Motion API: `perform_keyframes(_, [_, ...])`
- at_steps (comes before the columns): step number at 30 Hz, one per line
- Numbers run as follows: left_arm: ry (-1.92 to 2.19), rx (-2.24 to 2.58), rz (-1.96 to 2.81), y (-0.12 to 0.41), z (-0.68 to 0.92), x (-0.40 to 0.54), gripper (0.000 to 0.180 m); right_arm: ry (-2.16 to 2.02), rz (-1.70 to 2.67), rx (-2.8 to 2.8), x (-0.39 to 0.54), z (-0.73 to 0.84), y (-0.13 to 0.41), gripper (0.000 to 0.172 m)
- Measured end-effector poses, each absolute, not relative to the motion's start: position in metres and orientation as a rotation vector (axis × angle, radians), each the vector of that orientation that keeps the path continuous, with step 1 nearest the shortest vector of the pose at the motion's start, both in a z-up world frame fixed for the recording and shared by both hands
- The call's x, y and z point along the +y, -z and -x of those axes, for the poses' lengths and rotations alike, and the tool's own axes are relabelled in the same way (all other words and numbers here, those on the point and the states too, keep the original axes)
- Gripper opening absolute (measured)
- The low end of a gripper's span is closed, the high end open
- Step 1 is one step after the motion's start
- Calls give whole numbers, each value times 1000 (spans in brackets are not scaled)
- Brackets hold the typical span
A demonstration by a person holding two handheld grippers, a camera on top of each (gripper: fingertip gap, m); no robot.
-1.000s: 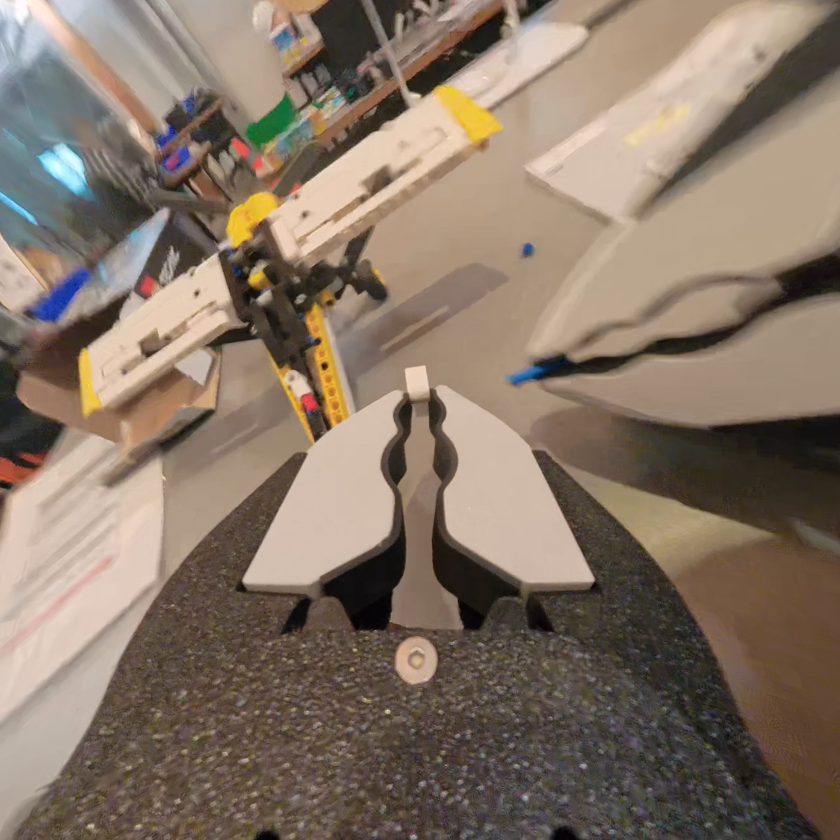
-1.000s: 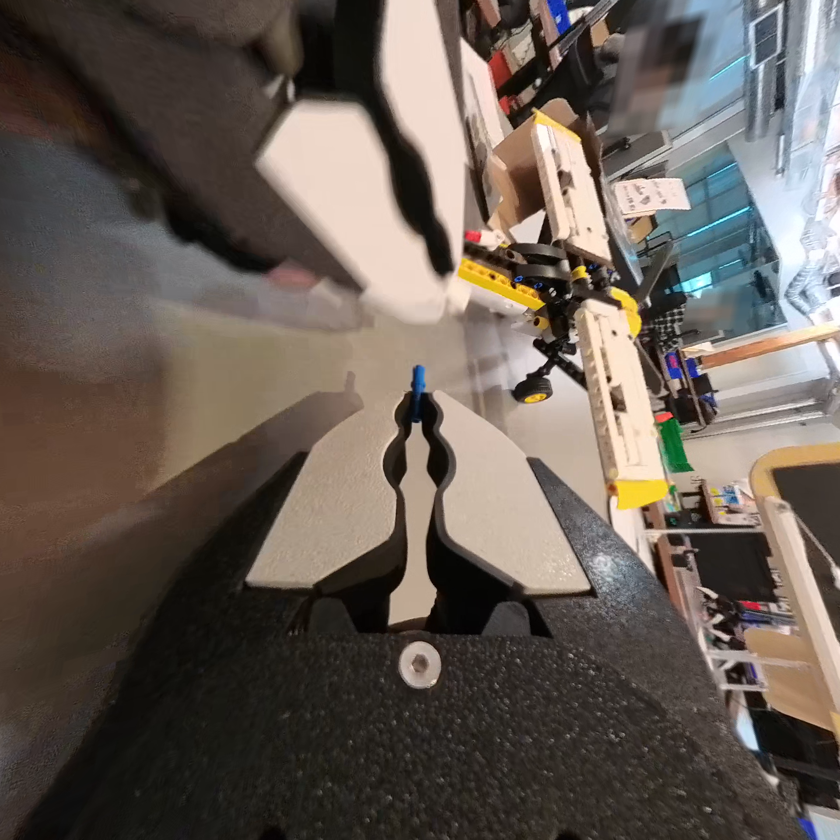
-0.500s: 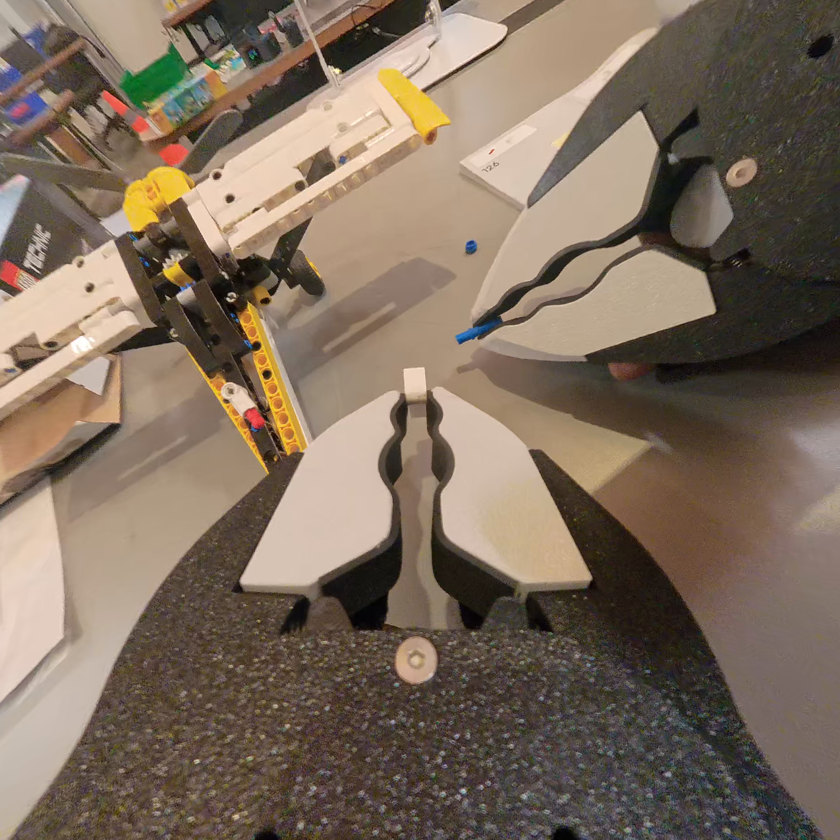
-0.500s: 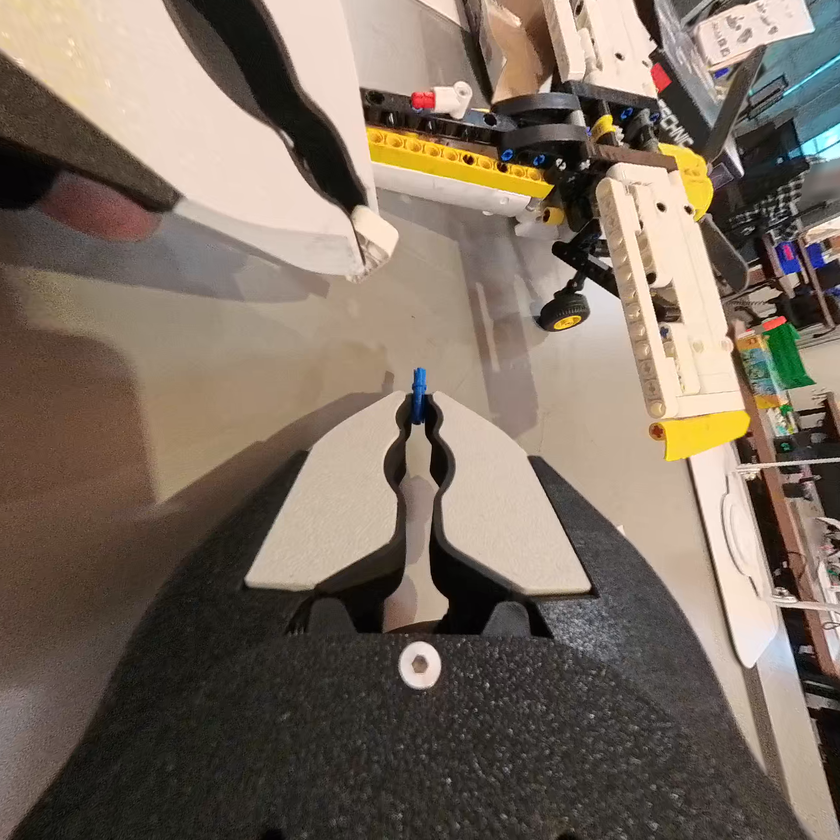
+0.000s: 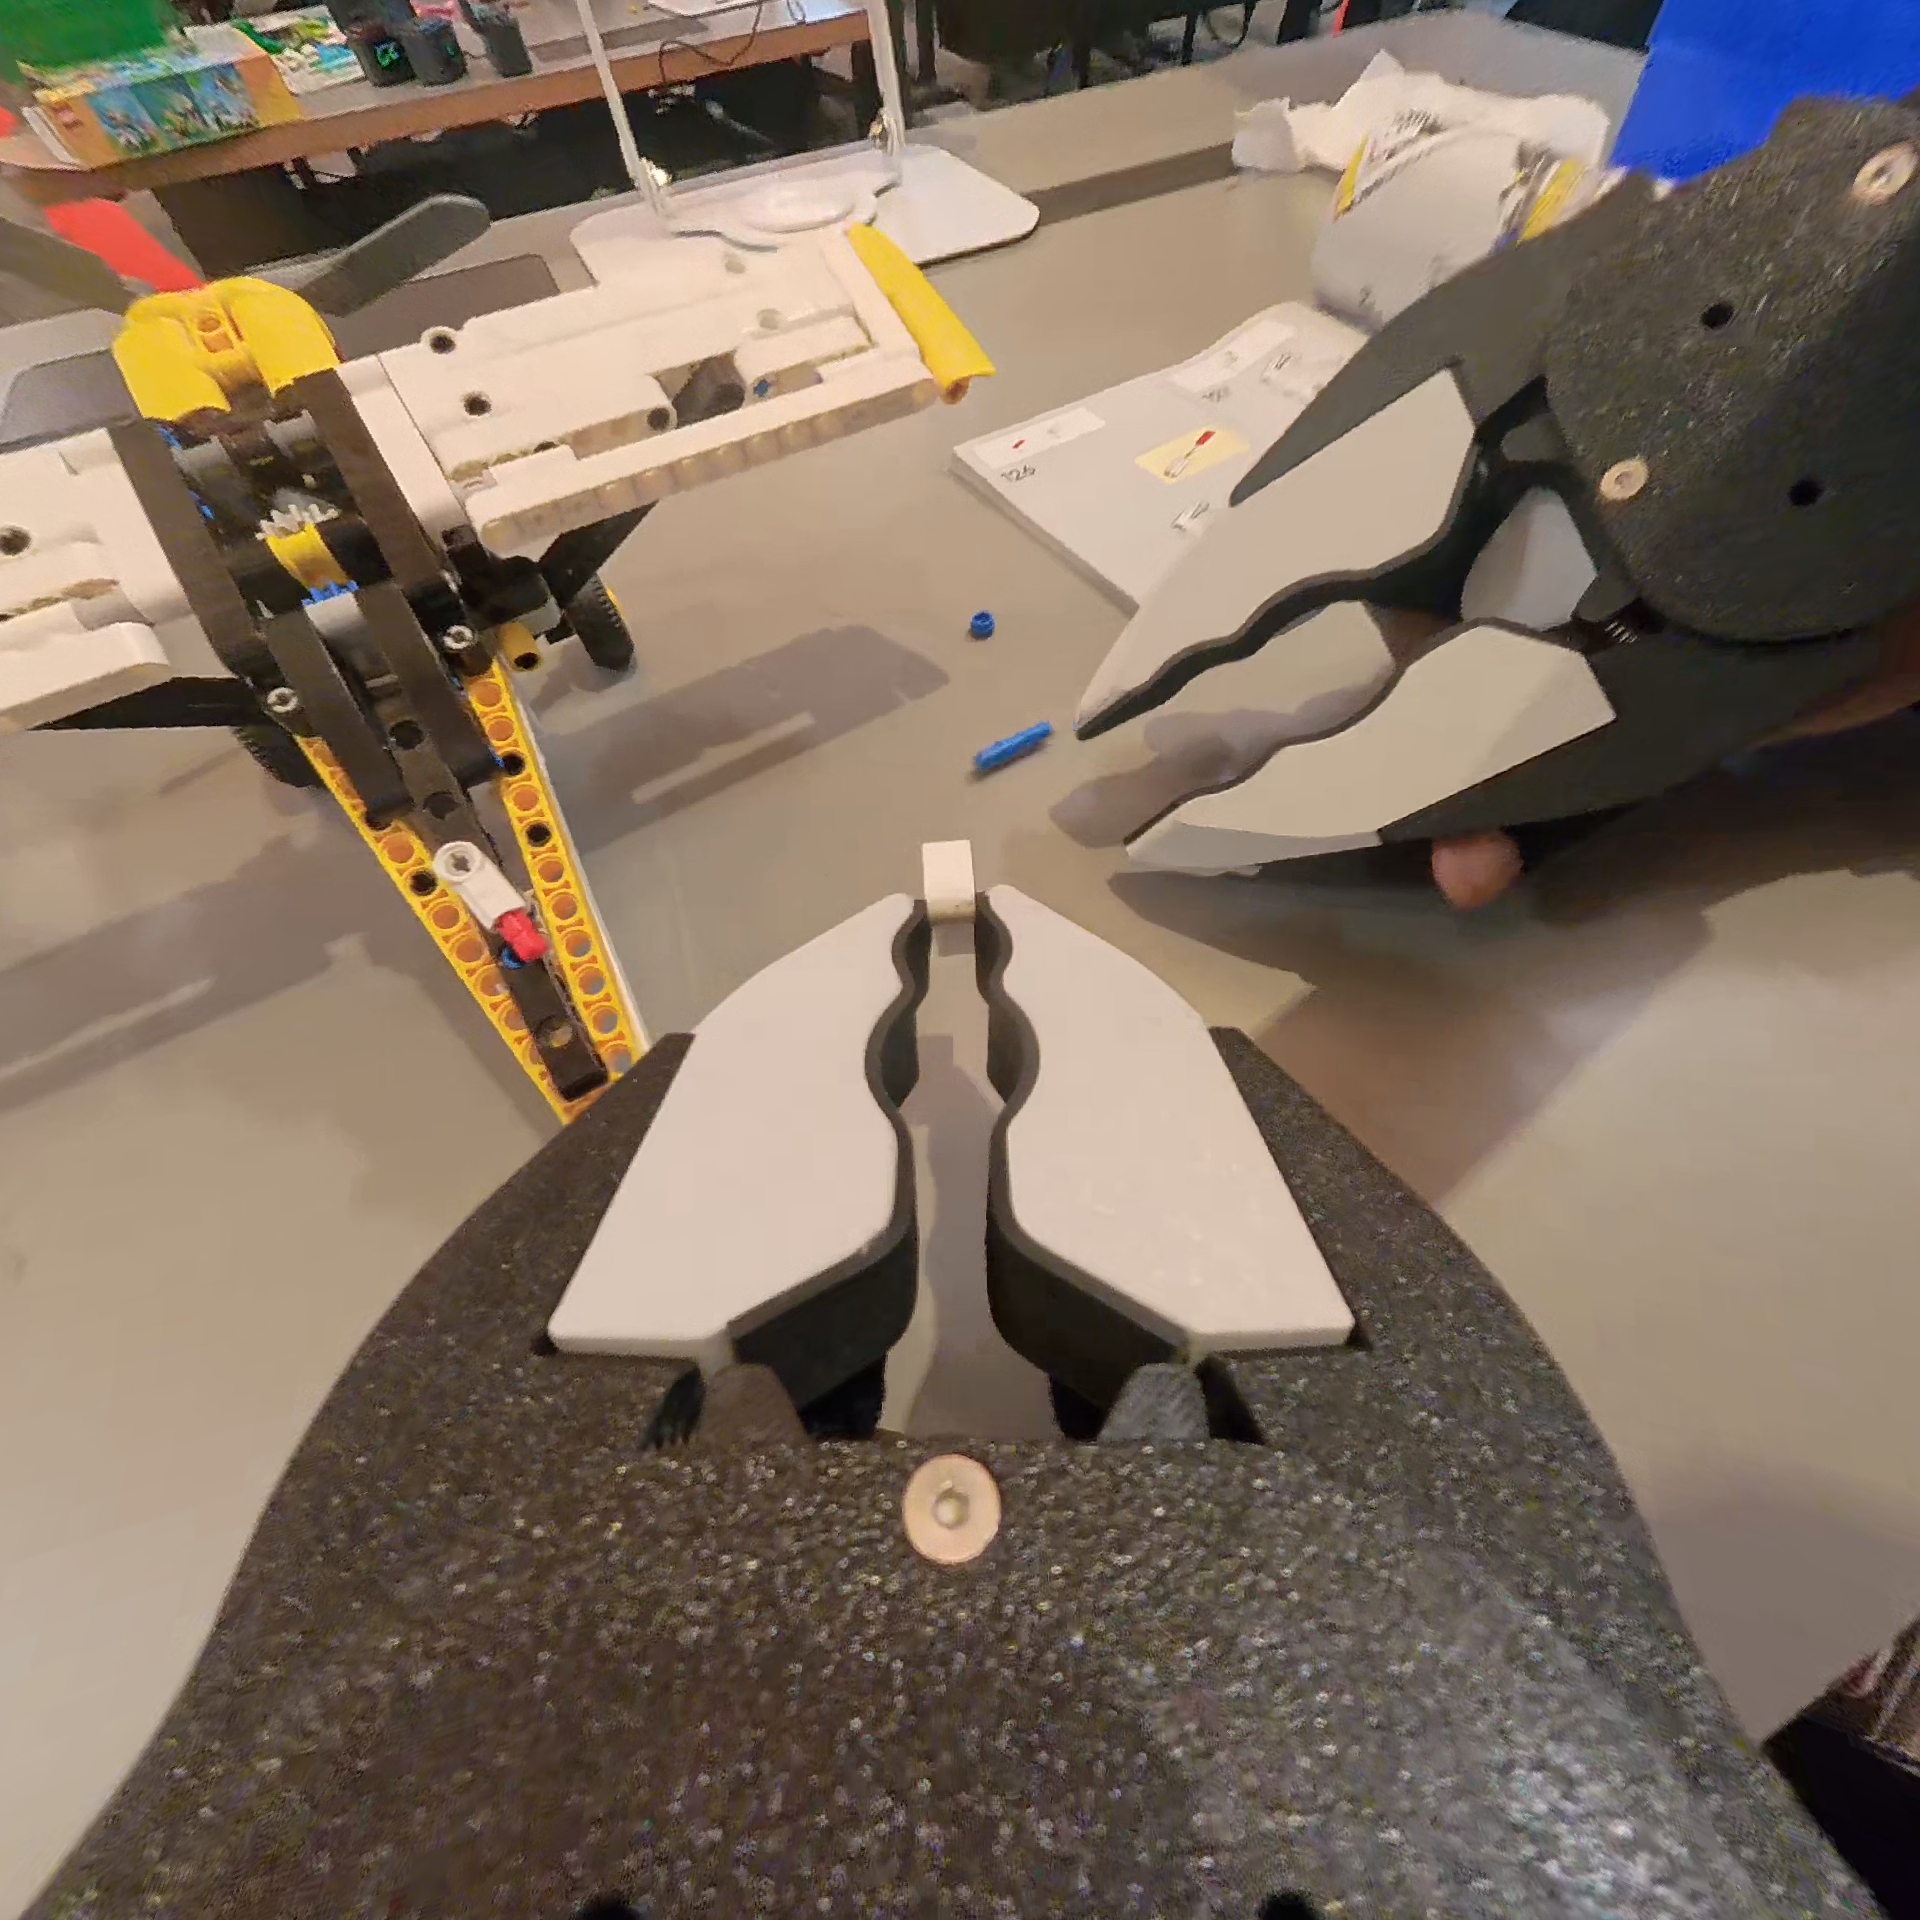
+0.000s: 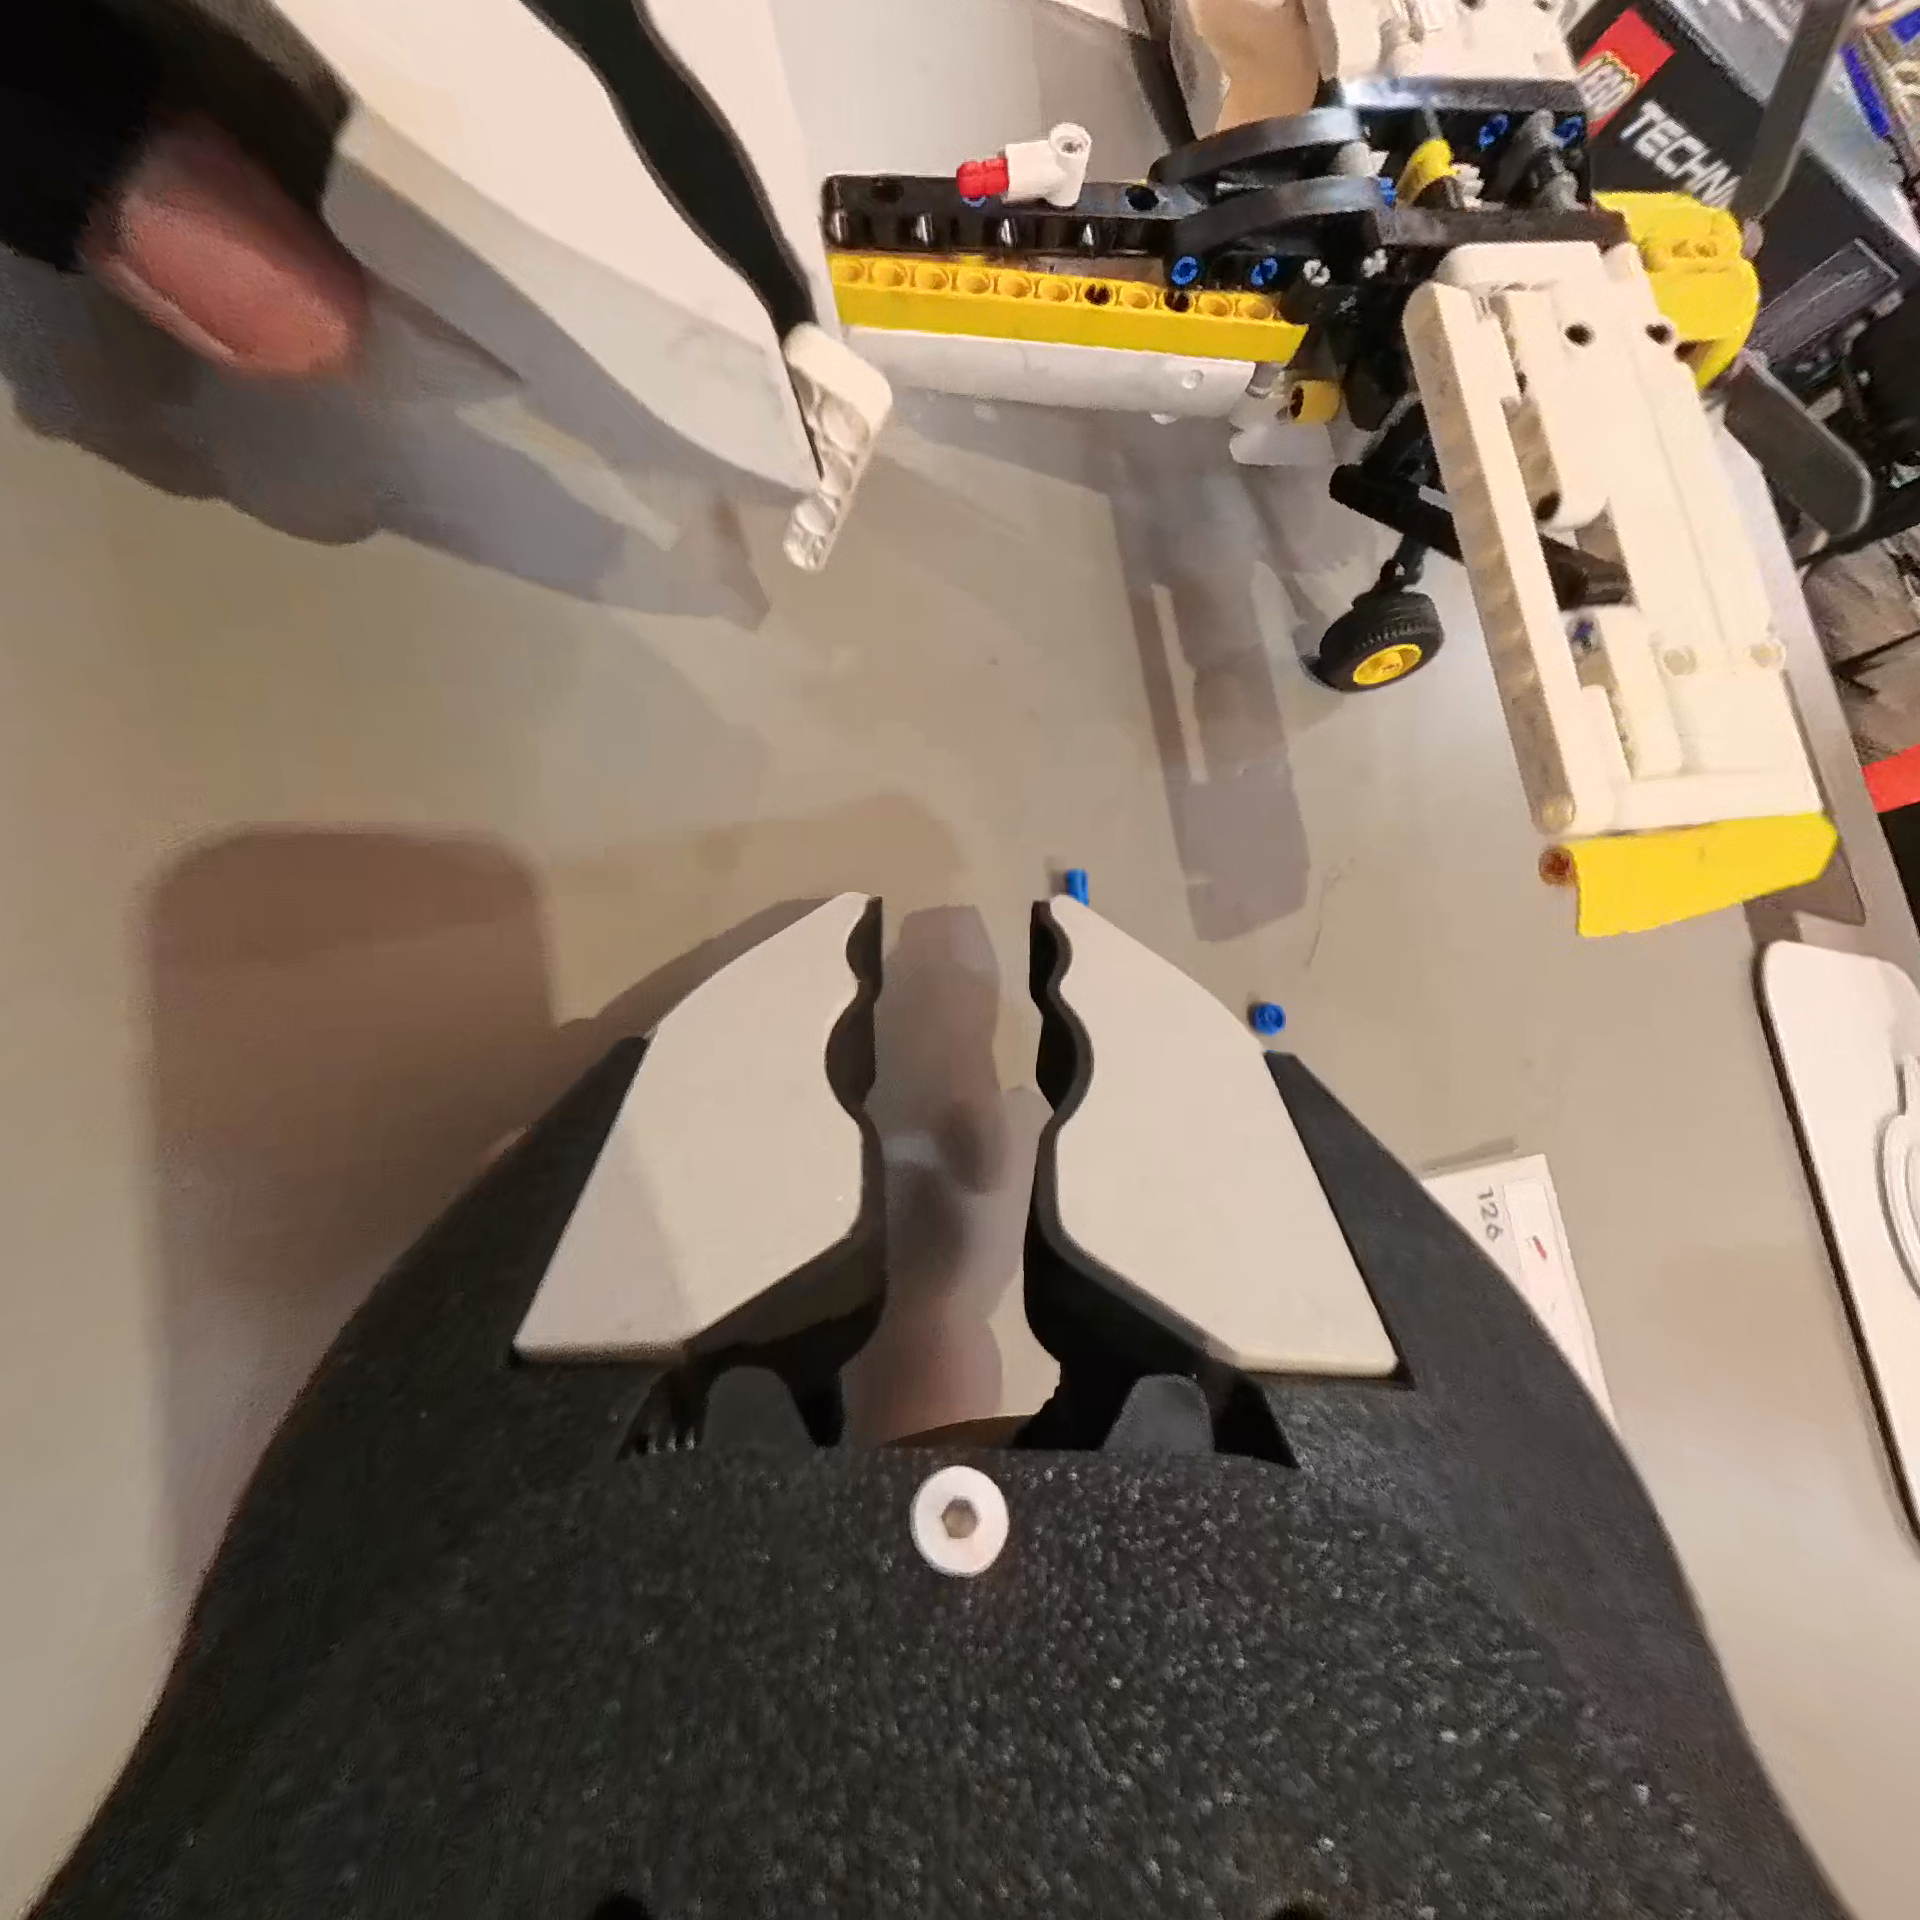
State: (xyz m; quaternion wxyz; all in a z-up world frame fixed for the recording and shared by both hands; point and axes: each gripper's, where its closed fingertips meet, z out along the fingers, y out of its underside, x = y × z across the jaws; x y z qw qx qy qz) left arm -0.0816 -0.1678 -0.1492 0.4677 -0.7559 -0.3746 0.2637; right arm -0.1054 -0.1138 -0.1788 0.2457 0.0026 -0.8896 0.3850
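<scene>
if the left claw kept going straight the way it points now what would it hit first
Probably nothing close: the left claw, shut on a small white beam, points over bare grey table. The blue pin lies slightly right; depth unclear.

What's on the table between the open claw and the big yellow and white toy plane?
A long blue peg lies just off the open right claw, a small round blue piece farther along; otherwise bare grey table before the toy plane, in the left wrist view.

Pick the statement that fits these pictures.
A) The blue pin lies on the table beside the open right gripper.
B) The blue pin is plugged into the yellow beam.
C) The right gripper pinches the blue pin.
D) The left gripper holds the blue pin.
A: the blue pin lies loose on the table, just off the open right gripper; the left gripper clamps a small white piece.
</scene>
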Motion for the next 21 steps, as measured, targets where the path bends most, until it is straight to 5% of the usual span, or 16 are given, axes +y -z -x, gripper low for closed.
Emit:
perform_keyframes(14, [115,-829,1343,99,69,-70,9,-1338,136,-2096,-74,69,116,27])
perform_keyframes(17, [156,-795,1405,103,63,-48,9,-1287,208,-2024,-55,69,111,10])
perform_keyframes(21, [168,-711,1454,101,57,-24,19,-1196,335,-1998,-17,68,108,7])
